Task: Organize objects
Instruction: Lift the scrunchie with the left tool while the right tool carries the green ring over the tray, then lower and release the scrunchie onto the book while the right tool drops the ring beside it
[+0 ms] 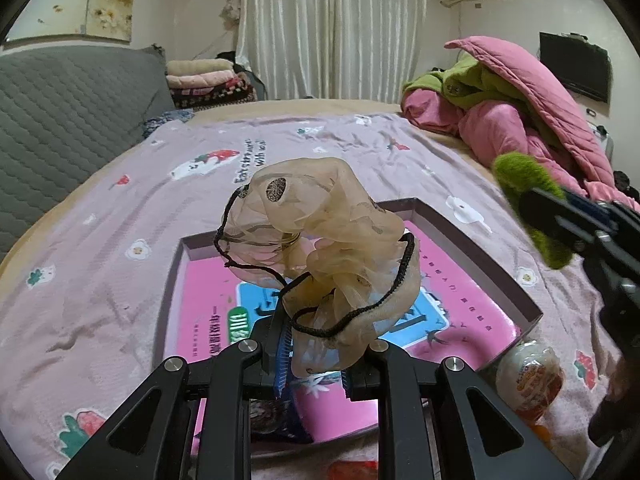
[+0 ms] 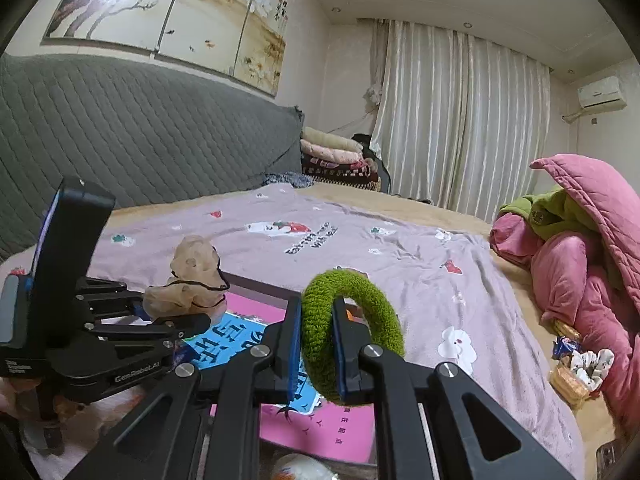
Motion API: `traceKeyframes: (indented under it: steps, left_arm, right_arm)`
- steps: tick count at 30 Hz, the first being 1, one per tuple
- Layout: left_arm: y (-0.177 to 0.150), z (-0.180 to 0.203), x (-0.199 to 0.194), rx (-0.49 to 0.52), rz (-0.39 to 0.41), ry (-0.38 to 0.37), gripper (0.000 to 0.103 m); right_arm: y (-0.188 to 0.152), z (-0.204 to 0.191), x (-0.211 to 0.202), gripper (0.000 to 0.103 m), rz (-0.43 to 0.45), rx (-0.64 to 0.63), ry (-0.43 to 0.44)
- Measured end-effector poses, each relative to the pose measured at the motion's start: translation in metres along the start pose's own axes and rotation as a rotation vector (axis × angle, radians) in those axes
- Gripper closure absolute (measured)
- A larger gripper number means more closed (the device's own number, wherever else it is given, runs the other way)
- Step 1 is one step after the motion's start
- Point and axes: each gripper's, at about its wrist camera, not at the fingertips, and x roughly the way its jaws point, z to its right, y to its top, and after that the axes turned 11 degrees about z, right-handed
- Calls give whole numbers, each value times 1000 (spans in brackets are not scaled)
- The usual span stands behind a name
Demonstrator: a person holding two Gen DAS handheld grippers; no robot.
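- Two grippers hang above a wide bed; its lilac blanket (image 1: 120, 240) with printed strawberries and flowers covers most of both views.
- Behind the bed stands a grey quilted headboard (image 2: 140, 140), and on the far wall hang pale curtains (image 1: 332, 28).
- On the right side of the bed lies a heap of pink quilt (image 1: 532, 92) with some green cloth inside it.
- In the middle of the blanket sits a shallow box (image 1: 532, 312) with dark walls; its floor is bright pink with a blue printed panel and some characters.
- The left gripper (image 1: 316, 364) is clenched on a beige sheer scrunchie (image 1: 320, 216). This scrunchie stands up from the jaws, above the box, and does not touch the box floor. A thin black cord (image 1: 360, 312) loops around the fabric.
- The right gripper (image 2: 316, 344) is closed tightly on a green fuzzy hair ring (image 2: 352, 328). One side of the ring is pinched between the two blue pads, and the rest stands upright and open beyond them. It is held in the air near the far right edge of the box, seen from the left wrist view.
- Just beside the near right corner of the box lies a small wrapped snack (image 1: 528, 376) with orange print.
- Near the pink quilt, at the bed edge, a few small packets (image 2: 576, 364) lie together; I cannot tell what they are.
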Motion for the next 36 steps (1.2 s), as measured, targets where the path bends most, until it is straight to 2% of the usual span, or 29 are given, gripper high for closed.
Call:
traceKeyframes:
  steps: [11, 17, 24, 36]
  left_arm:
    - [-5, 17, 26, 28, -81, -78, 81]
    - [-13, 21, 34, 40, -121, -99, 81]
    - [-19, 23, 42, 30, -193, -160, 81]
    - [-27, 33, 45, 56, -228, -191, 80]
  right_arm:
    - [-18, 2, 31, 89, -105, -26, 22]
    - [-31, 12, 46, 89, -196, 11, 26]
    - [-43, 21, 54, 89, -284, 87, 40]
    - [-57, 22, 60, 89, -368, 109, 47]
